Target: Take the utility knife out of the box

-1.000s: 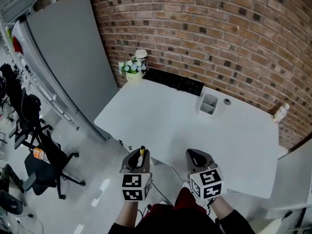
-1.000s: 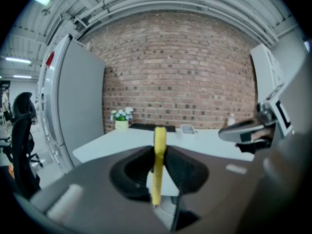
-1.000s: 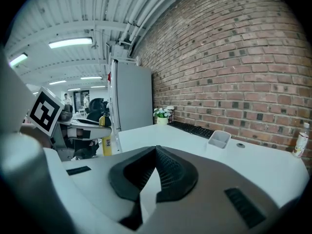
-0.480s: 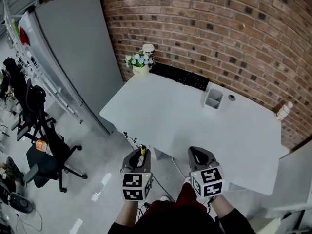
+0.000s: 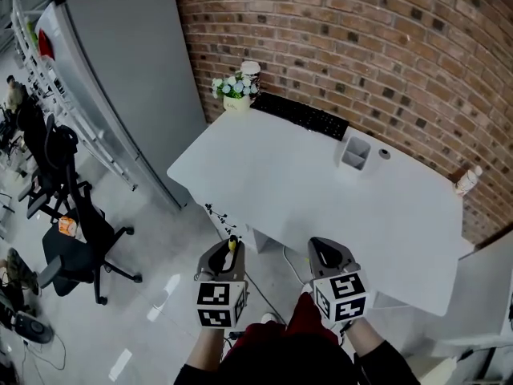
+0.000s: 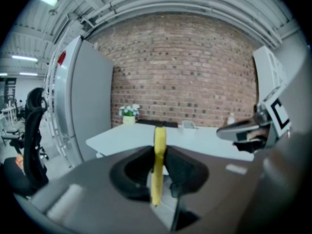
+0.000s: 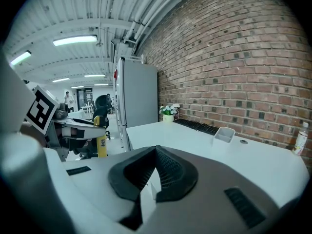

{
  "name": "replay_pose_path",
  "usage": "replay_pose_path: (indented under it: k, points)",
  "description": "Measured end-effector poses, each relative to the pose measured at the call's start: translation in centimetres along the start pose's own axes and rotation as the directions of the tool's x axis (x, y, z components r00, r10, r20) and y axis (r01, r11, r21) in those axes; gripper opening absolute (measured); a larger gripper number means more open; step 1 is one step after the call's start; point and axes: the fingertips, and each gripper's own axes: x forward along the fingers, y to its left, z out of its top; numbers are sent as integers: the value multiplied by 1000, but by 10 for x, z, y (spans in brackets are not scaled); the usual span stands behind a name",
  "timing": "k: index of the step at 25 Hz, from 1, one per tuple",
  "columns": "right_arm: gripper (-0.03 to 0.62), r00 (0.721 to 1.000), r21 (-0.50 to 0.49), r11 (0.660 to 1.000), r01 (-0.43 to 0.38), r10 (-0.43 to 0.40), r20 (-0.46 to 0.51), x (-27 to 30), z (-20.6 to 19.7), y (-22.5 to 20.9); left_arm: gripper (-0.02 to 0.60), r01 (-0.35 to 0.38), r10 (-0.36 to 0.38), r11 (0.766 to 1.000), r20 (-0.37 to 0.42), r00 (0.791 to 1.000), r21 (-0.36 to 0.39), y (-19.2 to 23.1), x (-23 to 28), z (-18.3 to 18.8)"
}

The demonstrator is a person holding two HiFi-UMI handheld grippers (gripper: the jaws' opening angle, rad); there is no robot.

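A yellow utility knife [image 5: 232, 246] stands upright between the jaws of my left gripper [image 5: 230, 253], which is shut on it; in the left gripper view the knife [image 6: 158, 164] fills the gap between the dark pads. My right gripper [image 5: 321, 252] is shut with nothing in it, its pads meeting in the right gripper view [image 7: 155, 153]. Both grippers hang over the floor, short of the white table's [image 5: 264, 191] near edge. The small open white box [image 5: 356, 152] stands far off at the back of the table, also seen as the box [image 7: 224, 134] in the right gripper view.
A black keyboard [image 5: 303, 116], a flower pot [image 5: 234, 95] and a cup [image 5: 251, 70] line the brick wall. A bottle [image 5: 467, 180] stands at the table's right end. A grey cabinet [image 5: 128, 79] and an office chair [image 5: 72, 215] are at the left.
Both grippers have drawn back from the table together, so its near edge lies farther from them. The knife stays gripped in the left gripper, and the right stays shut.
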Motion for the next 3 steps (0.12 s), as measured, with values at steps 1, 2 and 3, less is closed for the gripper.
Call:
replay_pose_path:
  k: [1,2,3]
  points:
    - [8,1000,-1,1000,-2,2,1,0,0,2,77,-1,1,1000,0,1000,-3,1,-2,-1]
    - [8,1000,-3,1000,-5,5,1,-1,1,3,77,-2,2,1000,1,1000,-7,2,-3,-2]
    - [8,1000,-4,1000,-7,7,2,-1,1,4,77,-3,4,1000,2,1000,-11,2,-5,-3]
